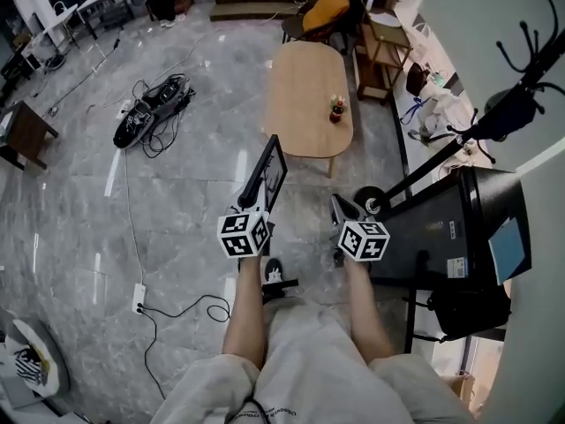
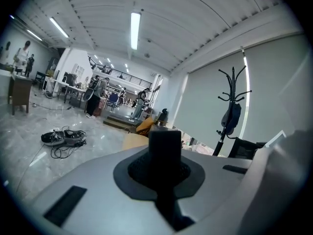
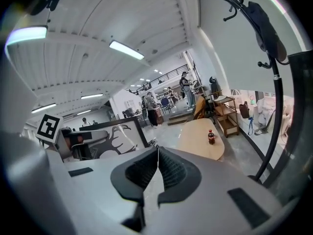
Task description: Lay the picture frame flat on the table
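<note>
The picture frame (image 1: 270, 171) is black and hangs upright in the air, edge-on in the head view, over the floor short of the wooden table (image 1: 300, 78). My left gripper (image 1: 253, 207) is shut on its lower edge; in the left gripper view the frame's dark edge (image 2: 165, 141) sits between the pads of the left gripper (image 2: 165, 169). The right gripper view shows the frame (image 3: 110, 142) with an antler picture on its face. My right gripper (image 1: 339, 207) hovers beside it, apart from it, shut with nothing in the right gripper (image 3: 157, 166).
A small bottle (image 1: 336, 109) stands near the table's right edge. A black coat rack (image 1: 516, 78) and a black chair (image 1: 455, 237) are at the right. Cables (image 1: 154, 109) and a power strip (image 1: 139, 298) lie on the floor at the left.
</note>
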Action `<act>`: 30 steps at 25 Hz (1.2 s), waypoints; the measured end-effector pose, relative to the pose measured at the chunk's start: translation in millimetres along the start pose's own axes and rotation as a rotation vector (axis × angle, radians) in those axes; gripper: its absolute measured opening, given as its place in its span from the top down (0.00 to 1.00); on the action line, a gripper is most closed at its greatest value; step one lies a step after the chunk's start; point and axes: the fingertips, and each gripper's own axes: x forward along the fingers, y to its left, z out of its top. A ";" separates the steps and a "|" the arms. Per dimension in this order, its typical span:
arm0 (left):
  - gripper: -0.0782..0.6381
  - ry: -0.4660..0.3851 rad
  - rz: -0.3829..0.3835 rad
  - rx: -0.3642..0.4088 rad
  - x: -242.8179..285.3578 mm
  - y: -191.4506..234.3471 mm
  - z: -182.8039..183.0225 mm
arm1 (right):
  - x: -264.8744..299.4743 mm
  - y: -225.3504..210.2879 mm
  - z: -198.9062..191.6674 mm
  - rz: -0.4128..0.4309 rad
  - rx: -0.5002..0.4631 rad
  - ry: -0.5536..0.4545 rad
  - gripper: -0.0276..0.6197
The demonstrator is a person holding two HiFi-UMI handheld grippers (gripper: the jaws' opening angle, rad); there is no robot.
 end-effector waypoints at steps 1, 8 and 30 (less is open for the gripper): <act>0.85 0.005 -0.002 0.001 7.9 5.1 1.3 | 8.8 -0.3 2.2 -0.001 -0.002 0.003 0.91; 0.85 0.028 -0.037 0.038 61.7 37.6 23.6 | 64.6 -8.9 25.2 -0.035 0.023 -0.019 0.91; 0.85 0.068 -0.046 0.049 147.5 95.3 43.2 | 154.3 -32.7 50.8 -0.075 0.065 -0.023 0.91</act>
